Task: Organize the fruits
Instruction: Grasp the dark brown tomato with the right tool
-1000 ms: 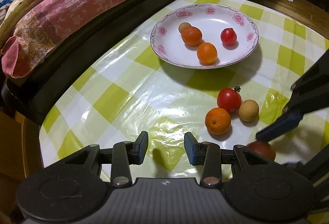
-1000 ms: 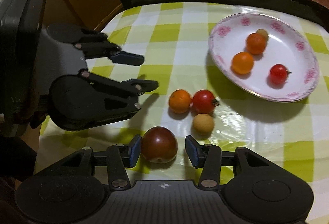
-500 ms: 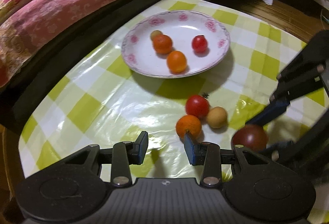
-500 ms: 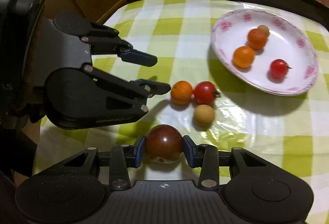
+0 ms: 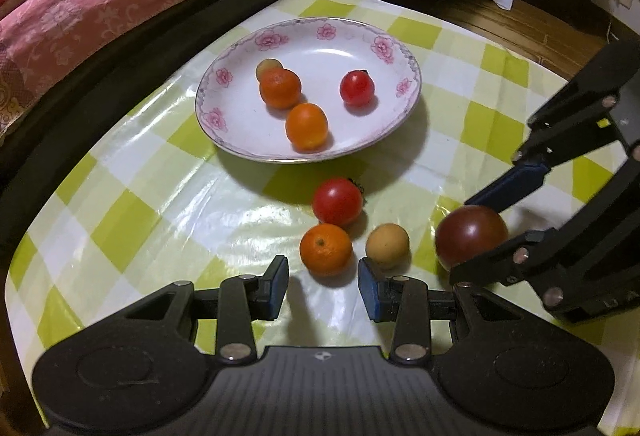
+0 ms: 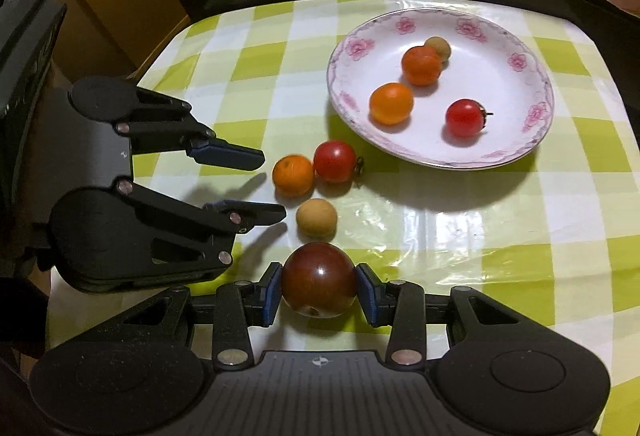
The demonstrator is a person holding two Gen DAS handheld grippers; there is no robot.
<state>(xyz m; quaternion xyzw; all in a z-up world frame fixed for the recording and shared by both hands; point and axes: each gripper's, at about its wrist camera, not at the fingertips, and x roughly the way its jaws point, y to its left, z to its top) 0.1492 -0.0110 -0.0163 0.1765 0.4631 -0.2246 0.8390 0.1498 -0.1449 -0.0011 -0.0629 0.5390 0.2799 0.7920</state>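
Near the table's front edge [image 6: 520,316], right claw [image 6: 319,286] gripping dark tomato [image 6: 319,280]

no readable text, labels or numbers

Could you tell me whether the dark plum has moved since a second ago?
Yes. The plum, now clamped in the right gripper, has come nearer the tan fruit, and seems lifted off the cloth.

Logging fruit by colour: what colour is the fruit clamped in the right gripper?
Dark reddish-brown fruit, glossy; clearest in the right wrist view.
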